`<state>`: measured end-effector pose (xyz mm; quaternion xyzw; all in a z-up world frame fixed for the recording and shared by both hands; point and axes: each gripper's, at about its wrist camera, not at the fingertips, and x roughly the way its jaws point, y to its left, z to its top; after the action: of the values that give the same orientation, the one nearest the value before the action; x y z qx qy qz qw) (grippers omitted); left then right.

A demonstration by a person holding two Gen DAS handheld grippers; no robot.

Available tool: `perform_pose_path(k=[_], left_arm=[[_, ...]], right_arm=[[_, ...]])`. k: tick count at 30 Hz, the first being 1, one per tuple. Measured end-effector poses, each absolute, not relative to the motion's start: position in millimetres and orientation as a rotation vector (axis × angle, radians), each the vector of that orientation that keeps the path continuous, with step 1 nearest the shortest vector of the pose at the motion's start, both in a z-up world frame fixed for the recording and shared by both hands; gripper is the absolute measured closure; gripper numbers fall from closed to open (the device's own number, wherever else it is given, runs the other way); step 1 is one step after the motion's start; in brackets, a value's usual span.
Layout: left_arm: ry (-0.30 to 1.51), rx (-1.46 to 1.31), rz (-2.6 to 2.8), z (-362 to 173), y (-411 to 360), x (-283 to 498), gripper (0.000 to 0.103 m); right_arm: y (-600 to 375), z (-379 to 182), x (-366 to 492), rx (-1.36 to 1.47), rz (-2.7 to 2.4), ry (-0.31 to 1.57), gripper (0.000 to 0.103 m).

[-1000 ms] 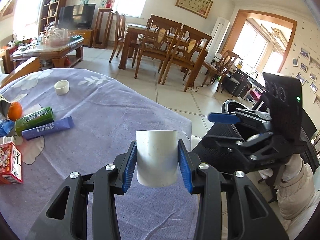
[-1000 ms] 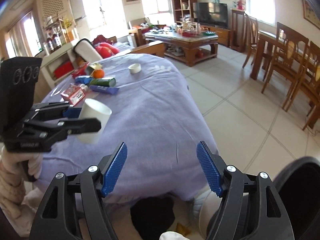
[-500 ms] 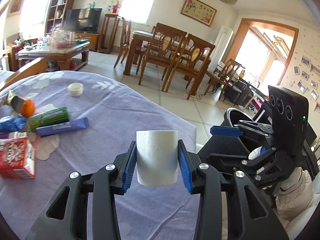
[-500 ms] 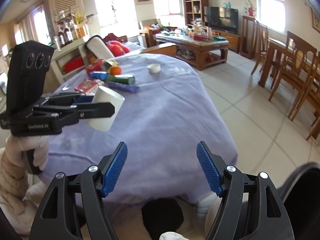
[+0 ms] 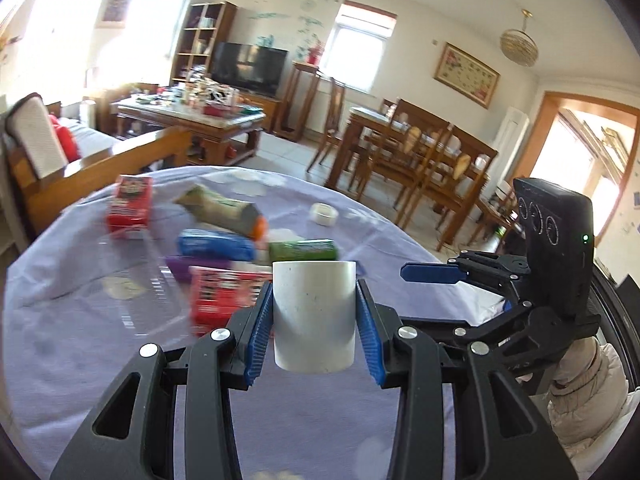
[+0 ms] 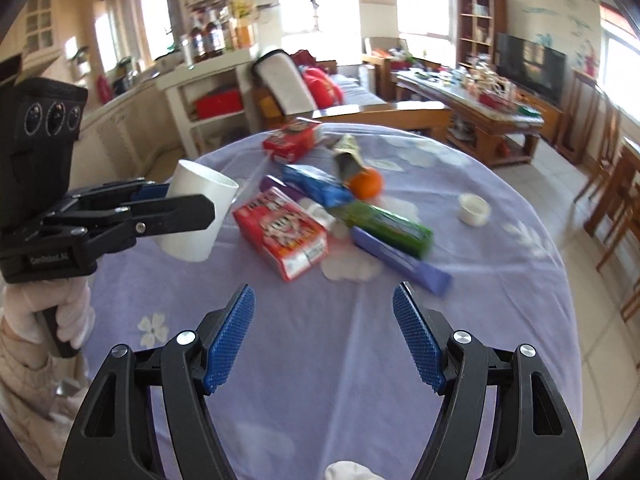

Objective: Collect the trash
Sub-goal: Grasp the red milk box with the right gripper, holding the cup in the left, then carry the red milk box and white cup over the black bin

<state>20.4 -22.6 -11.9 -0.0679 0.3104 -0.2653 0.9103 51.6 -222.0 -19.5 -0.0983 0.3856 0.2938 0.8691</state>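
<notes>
My left gripper (image 5: 314,322) is shut on a white paper cup (image 5: 314,316) and holds it above the purple tablecloth (image 5: 100,360). In the right wrist view the cup (image 6: 196,212) hangs at the left in that gripper (image 6: 176,210). My right gripper (image 6: 324,340) is open and empty above the table's near side; it shows at the right in the left wrist view (image 5: 432,273). Trash lies mid-table: a red carton (image 6: 282,232), a second red carton (image 6: 292,144), a blue packet (image 6: 316,190), a green packet (image 6: 386,228), a purple box (image 6: 400,260).
An orange (image 6: 364,184), a crumpled wrapper (image 6: 348,156) and a small white lid (image 6: 474,208) also lie on the cloth (image 6: 320,360). Wooden dining chairs (image 5: 432,172) and a coffee table (image 6: 472,100) stand beyond the table.
Both grippers have swung from the table's edge and floor side toward the pile of trash on the table. The left still holds the cup; the right stays open.
</notes>
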Motion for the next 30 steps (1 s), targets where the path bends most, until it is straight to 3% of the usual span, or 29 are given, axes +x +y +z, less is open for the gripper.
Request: perform_pose_path(k=[16, 20, 30], left_arm=[[0.646, -0.222, -0.503, -27, 46, 37, 0.063], [0.652, -0.226, -0.501, -29, 47, 40, 0.063], [0.65, -0.207, -0.53, -26, 24, 32, 0.063]], right_arm=[[-123, -65, 122, -0.477, 0.743, 0.936, 0.032], [-122, -64, 118, -0.463, 0.775, 0.944, 0.05], [-158, -40, 82, -0.358, 0.73, 0.869, 0.052]])
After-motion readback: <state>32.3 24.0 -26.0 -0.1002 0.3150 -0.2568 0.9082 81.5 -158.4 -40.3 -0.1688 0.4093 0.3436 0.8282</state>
